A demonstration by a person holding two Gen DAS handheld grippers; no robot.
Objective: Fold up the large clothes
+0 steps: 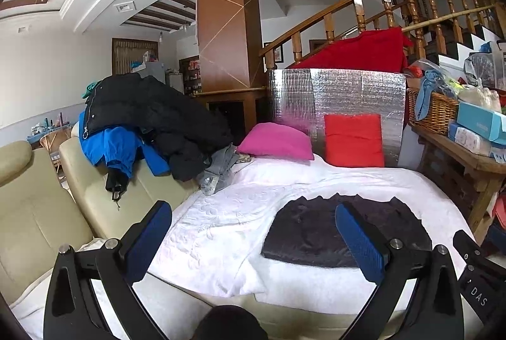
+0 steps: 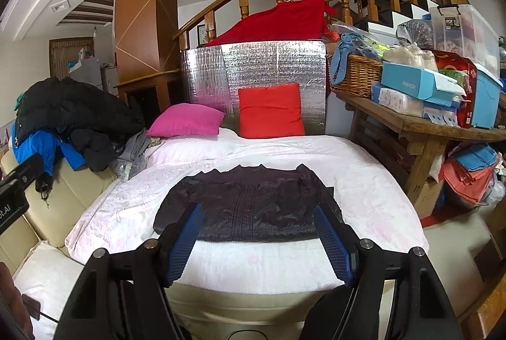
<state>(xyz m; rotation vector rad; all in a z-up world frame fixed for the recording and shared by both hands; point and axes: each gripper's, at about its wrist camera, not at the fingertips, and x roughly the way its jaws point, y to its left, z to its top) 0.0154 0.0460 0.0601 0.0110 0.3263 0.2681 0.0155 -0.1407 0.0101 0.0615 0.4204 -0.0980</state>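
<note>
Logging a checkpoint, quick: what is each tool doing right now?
Left tool: open, holding nothing.
Right tool: open, holding nothing, above the dark garment.

I see the garment (image 2: 249, 207) lying near the front edge of the bed (image 2: 363, 169), two pillows (image 2: 268, 111) at its back edge against a panel (image 2: 278, 65), coats (image 2: 69, 118) heaped off its left edge, a table (image 2: 436, 125) off its right.

Both wrist views face the bed (image 1: 221, 232) from its foot.
</note>
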